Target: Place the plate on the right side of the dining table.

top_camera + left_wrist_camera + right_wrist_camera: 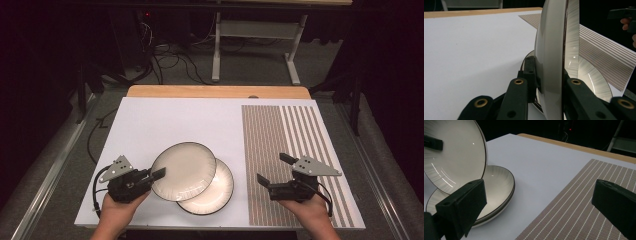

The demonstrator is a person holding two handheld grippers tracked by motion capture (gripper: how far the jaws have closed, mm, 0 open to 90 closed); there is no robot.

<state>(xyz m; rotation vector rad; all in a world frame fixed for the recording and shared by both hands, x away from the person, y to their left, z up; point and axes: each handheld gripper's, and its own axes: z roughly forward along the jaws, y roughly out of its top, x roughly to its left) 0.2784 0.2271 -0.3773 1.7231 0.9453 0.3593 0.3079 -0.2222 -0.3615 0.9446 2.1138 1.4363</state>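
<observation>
Right now my left gripper (159, 174) is clenched on the rim of the upper plate (184, 170), one jaw on the face and one on the underside, as the left gripper view shows with the plate's edge (554, 62) standing between my two black jaws. That plate is tilted up, its near-left edge lifted, while its far side leans over the lower plate (212, 192), which lies flat on the white sheet (165, 120) covering the counter. The lower plate sits just left of the striped placemat (290, 150), not touching it as far as I can tell.

My right gripper (272, 170) hangs over the placemat with its jaws spread wide and nothing between them; in the right gripper view both plates lie off to the left of them.

I judge the plate to be glazed ceramic: stiff, fairly heavy for a pinch at one edge, slick under the pads and quick to chip if it drops or knocks the plate beneath. Held at the rim alone, its weight will want to swing it down around my jaws, so the grip has to stay firm and well onto the rim's flat band, not on the very lip. A second hold on the opposite rim with my right jaws would steady it best.
</observation>
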